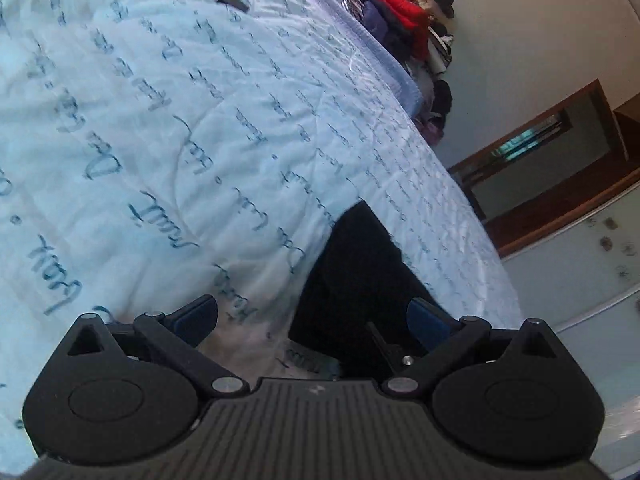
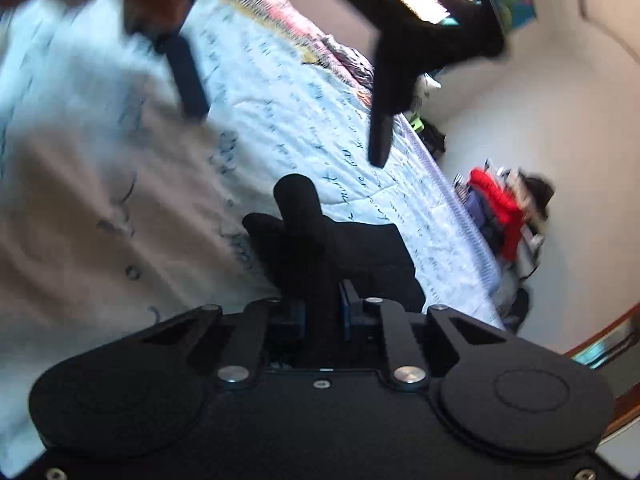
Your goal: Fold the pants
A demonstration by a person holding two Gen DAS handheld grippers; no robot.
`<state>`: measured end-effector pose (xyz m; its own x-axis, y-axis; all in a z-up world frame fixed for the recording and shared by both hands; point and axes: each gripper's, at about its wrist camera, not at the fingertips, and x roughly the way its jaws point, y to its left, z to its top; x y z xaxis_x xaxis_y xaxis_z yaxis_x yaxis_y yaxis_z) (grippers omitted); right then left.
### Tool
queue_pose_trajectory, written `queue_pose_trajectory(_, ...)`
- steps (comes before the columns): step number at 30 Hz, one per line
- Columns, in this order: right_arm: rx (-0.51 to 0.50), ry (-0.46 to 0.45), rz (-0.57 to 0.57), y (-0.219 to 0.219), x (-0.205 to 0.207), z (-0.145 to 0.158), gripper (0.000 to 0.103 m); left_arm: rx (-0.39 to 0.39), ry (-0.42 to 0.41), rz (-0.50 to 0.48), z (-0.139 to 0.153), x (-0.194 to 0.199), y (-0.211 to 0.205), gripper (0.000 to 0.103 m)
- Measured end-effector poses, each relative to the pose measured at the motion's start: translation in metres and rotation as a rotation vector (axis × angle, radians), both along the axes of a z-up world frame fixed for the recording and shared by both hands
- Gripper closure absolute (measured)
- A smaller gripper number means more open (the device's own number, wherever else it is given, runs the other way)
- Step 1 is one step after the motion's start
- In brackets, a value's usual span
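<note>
The black pants (image 1: 356,276) lie on a light blue quilt (image 1: 180,120) with dark script, near the bed's right edge. In the left wrist view my left gripper (image 1: 312,316) is open, its blue-padded fingers spread, the right finger (image 1: 428,318) over the pants. It also shows in the right wrist view (image 2: 280,92), open above the quilt. My right gripper (image 2: 322,312) is shut on a bunched fold of the black pants (image 2: 320,236), which rises between the blue pads.
A pile of clothes with a red garment (image 1: 404,12) stands beyond the bed's far edge; it also shows in the right wrist view (image 2: 500,208). A wooden-framed doorway (image 1: 560,152) is in the wall at right. The quilt's edge (image 1: 384,64) runs diagonally.
</note>
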<state>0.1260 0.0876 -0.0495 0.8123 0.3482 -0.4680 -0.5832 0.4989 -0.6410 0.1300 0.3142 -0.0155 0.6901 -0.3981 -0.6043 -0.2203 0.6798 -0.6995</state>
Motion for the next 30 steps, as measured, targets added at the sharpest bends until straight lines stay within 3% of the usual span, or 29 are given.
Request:
queue_pose_trajectory(3, 0.155, 0.129, -0.006, -0.019, 0.014, 0.02, 0.088, -0.257, 0.025, -0.011, -0.021, 0.015, 0.005, 0.001)
queue_pose_trajectory(6, 0.248, 0.191, -0.001, -0.035, 0.022, 0.031, 0.089, -0.415, 0.036, -0.032, -0.039, 0.035, 0.001, 0.001)
queue_pose_trajectory(9, 0.304, 0.207, -0.002, -0.043, 0.024, 0.036, 0.089, -0.512, 0.056, -0.069, -0.053, 0.06, -0.008, 0.001)
queue_pose_trajectory(12, 0.359, 0.229, -0.014, -0.05, 0.029, 0.04, 0.09, -0.555, 0.083, -0.108, -0.063, 0.084, -0.018, 0.001)
queue_pose_trajectory(18, 0.449, 0.25, -0.038, -0.061, 0.04, 0.047, 0.09, -0.563, 0.099, -0.124, -0.064, 0.11, -0.024, 0.006)
queue_pose_trajectory(21, 0.473, 0.245, -0.049, -0.065, 0.039, 0.047, 0.09, -0.503, 0.125, -0.167, -0.063, 0.119, -0.03, 0.032)
queue_pose_trajectory(23, 0.477, 0.242, -0.052, -0.066, 0.04, 0.046, 0.091, -0.472, 0.138, -0.195, -0.063, 0.123, -0.036, 0.063)
queue_pose_trajectory(25, 0.471, 0.243, -0.058, -0.066, 0.041, 0.043, 0.089, -0.414, 0.143, -0.188, -0.06, 0.124, -0.041, 0.069)
queue_pose_trajectory(26, 0.459, 0.252, -0.06, -0.067, 0.042, 0.043, 0.086, -0.387, 0.137, -0.186, -0.059, 0.123, -0.043, 0.077)
queue_pose_trajectory(28, 0.456, 0.276, -0.044, -0.073, 0.035, 0.047, 0.081, -0.348, 0.126, -0.18, -0.055, 0.12, -0.045, 0.078)
queue_pose_trajectory(30, 0.553, 0.332, 0.0, -0.096, 0.024, 0.059, 0.081, -0.303, 0.105, -0.182, -0.048, 0.117, -0.047, 0.079)
